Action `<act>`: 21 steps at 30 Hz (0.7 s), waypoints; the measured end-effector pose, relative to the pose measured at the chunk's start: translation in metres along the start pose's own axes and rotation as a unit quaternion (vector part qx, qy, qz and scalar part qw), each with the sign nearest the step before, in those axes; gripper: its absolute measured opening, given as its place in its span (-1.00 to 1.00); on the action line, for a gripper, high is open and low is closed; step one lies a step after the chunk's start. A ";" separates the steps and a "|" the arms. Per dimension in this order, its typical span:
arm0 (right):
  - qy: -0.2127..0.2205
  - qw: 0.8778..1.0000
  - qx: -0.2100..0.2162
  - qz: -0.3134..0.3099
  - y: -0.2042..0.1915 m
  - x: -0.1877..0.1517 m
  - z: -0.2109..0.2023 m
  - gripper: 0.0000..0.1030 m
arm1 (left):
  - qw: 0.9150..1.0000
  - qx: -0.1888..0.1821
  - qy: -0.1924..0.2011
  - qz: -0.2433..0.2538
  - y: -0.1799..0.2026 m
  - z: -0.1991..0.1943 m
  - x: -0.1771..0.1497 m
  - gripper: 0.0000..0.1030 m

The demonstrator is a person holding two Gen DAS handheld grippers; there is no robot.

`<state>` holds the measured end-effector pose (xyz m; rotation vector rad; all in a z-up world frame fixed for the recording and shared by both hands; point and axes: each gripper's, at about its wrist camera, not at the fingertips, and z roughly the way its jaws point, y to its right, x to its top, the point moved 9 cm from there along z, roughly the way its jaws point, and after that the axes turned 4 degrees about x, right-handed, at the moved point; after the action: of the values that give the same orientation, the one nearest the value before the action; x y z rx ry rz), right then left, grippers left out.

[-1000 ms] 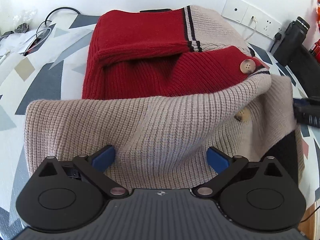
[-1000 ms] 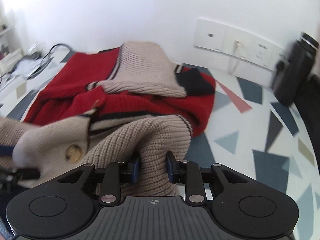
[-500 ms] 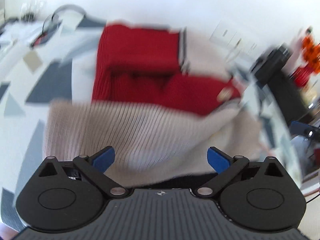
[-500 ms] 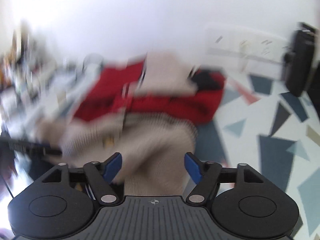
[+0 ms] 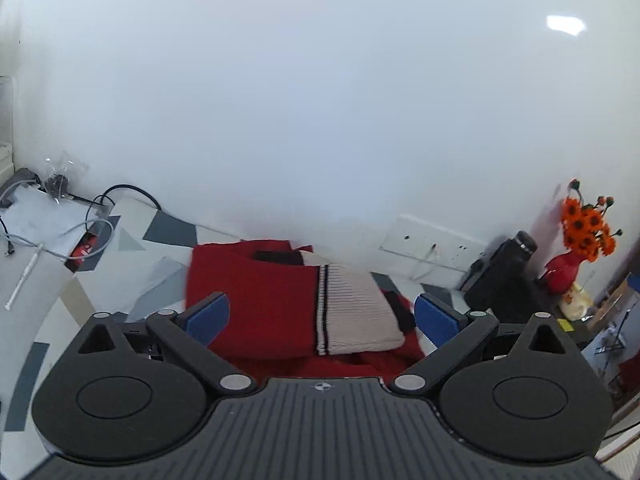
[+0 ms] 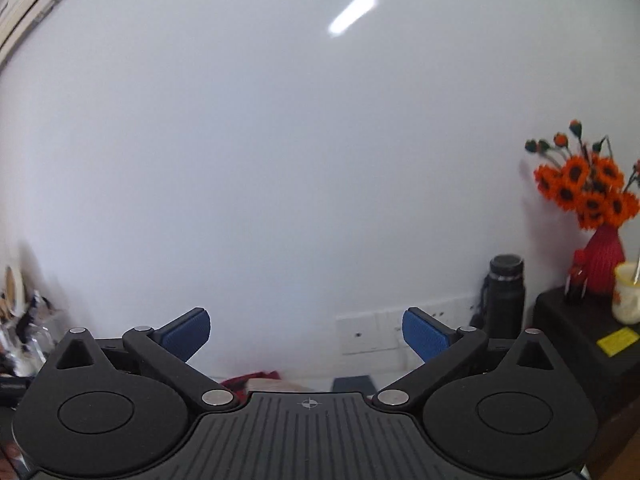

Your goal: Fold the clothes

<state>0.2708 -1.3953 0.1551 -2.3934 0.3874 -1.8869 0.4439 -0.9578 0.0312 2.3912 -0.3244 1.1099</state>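
A red and beige knitted cardigan [image 5: 280, 300] lies folded on the patterned table [image 5: 52, 312], its beige striped cuff on top at the right. My left gripper [image 5: 322, 316] is open and empty, raised above and in front of the cardigan. My right gripper [image 6: 306, 334] is open and empty, lifted high and facing the white wall; only a sliver of the cardigan [image 6: 252, 382] shows at the bottom of the right wrist view.
A black bottle [image 5: 500, 276] stands at the right by the wall sockets [image 5: 428, 240]. A red vase of orange flowers [image 5: 576, 256] sits on a black box [image 6: 580, 344]. Cables and a plastic bag [image 5: 60, 208] lie at the table's far left.
My right gripper let go of the beige fold and opened. Both grippers pulled back and tilted up, away from the cardigan, which now lies folded.
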 end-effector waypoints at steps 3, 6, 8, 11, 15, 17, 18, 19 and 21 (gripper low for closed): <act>-0.031 0.998 -0.041 -0.028 0.001 -0.021 0.035 0.99 | 0.999 0.039 -0.028 0.009 -0.018 0.022 -0.013 0.95; -0.078 0.996 -0.045 -0.023 -0.002 -0.060 0.066 0.98 | 0.998 0.045 -0.050 0.007 -0.030 0.032 -0.032 0.95; -0.091 0.995 -0.043 -0.012 -0.006 -0.080 0.075 0.98 | 0.998 0.024 -0.054 0.009 -0.035 0.031 -0.042 0.96; -0.095 0.995 -0.005 0.042 -0.012 -0.103 0.081 0.99 | 0.994 0.057 -0.075 0.055 -0.046 0.053 -0.050 0.96; -0.159 0.987 -0.002 0.029 -0.025 -0.150 0.125 0.97 | 0.988 0.089 -0.120 0.050 -0.071 0.107 -0.064 0.96; -0.187 0.982 -0.001 0.021 -0.033 -0.174 0.149 0.81 | 0.980 0.107 -0.150 0.072 -0.079 0.136 -0.078 0.96; -0.201 0.980 -0.001 0.018 -0.037 -0.186 0.160 0.68 | 0.977 0.112 -0.160 0.082 -0.082 0.145 -0.084 0.96; -0.214 0.977 0.000 0.014 -0.042 -0.197 0.172 0.54 | 0.973 0.112 -0.176 0.094 -0.085 0.157 -0.092 0.96; -0.242 0.970 0.001 0.006 -0.050 -0.221 0.195 0.48 | 0.968 0.108 -0.199 0.105 -0.089 0.173 -0.106 0.96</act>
<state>0.4191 -1.3138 -0.0911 -2.7202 0.3553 -1.2255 0.5245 -0.9698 -0.1747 2.8262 -0.6310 0.7725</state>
